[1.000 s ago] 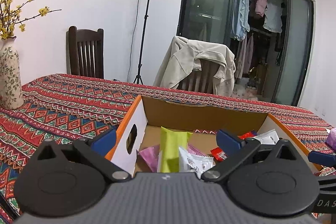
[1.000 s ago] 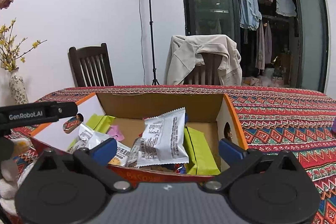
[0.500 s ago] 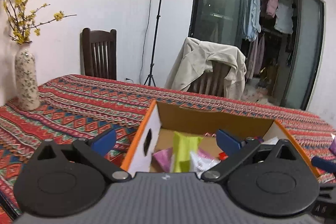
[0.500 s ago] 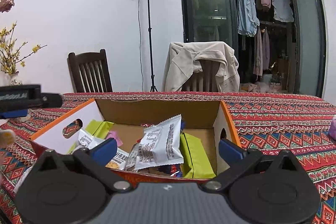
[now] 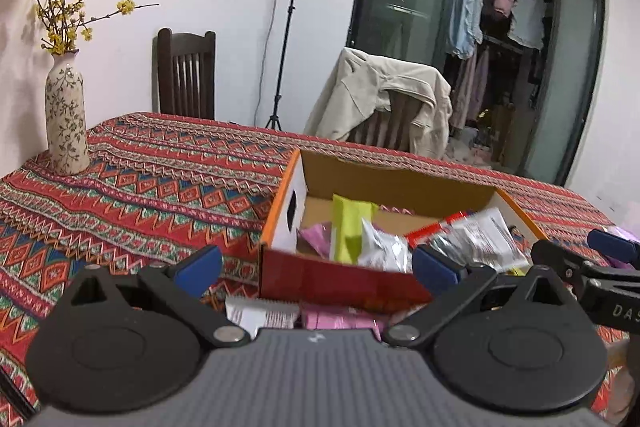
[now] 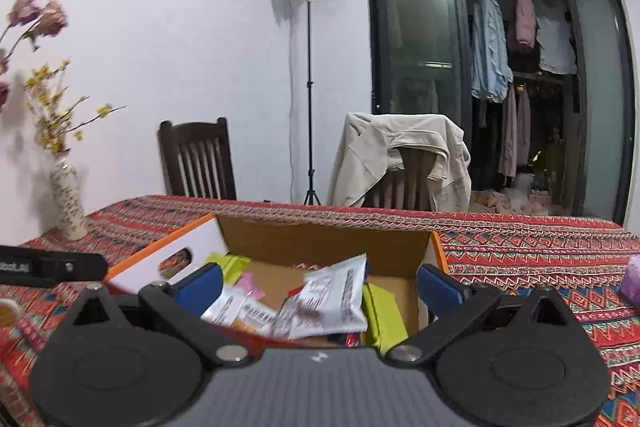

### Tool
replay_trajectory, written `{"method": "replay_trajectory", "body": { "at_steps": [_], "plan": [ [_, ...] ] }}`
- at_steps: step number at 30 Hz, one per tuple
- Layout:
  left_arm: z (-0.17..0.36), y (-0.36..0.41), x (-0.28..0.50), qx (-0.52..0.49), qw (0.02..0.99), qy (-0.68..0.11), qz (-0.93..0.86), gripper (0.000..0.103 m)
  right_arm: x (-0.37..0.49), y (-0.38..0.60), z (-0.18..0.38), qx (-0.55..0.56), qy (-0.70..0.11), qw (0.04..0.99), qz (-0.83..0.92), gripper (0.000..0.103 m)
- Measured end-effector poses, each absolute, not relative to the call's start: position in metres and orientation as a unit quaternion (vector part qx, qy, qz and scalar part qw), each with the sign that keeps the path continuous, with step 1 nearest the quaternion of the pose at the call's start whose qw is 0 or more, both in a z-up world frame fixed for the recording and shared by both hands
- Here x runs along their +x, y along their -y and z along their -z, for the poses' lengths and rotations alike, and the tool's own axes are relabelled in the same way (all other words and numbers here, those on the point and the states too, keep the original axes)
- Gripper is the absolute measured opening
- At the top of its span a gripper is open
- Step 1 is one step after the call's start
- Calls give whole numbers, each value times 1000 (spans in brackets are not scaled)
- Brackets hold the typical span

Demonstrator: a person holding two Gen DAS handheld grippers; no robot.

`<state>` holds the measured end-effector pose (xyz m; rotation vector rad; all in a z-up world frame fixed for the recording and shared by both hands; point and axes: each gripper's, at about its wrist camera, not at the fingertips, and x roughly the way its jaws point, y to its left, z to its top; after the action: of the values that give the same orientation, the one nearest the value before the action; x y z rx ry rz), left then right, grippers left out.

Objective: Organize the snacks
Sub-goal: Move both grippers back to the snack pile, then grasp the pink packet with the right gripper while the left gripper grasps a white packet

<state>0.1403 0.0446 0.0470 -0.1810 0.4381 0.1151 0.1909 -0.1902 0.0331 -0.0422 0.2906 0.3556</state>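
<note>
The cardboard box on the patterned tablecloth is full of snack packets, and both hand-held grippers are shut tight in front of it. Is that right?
Not quite. The cardboard box does hold snack packets on the tablecloth, but both wrist views show the left hand-held gripper and the right hand-held gripper open, their blue fingertips wide apart and holding nothing.

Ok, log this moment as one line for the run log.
left gripper: open, empty | right gripper: open, empty | cardboard box: holds snack packets | white packet: on top | loose packets: outside, before box
</note>
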Motion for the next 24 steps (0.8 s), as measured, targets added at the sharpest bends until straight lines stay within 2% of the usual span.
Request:
{"method": "replay_trajectory", "body": {
  "at_steps": [7, 16, 19, 21, 24],
  "plan": [
    [-32, -40, 100, -80, 973, -212, -51, 103, 143, 188, -13, -39, -183, 961, -202, 103],
    [-6, -49, 70, -83, 965, -244, -58, 103, 114, 181, 20, -41, -239, 951, -192, 101],
    [-2, -51, 66, -89, 963, -248, -51, 103, 117, 175, 26, -49, -259, 947, -184, 92],
    [-1, -53, 64, -92, 963, -248, -49, 103, 121, 171, 28, -48, -270, 944, -183, 91],
    [0, -55, 62, -96, 963, -248, -47, 103, 127, 167, 29, -46, -281, 942, -179, 84]
  ]
}}
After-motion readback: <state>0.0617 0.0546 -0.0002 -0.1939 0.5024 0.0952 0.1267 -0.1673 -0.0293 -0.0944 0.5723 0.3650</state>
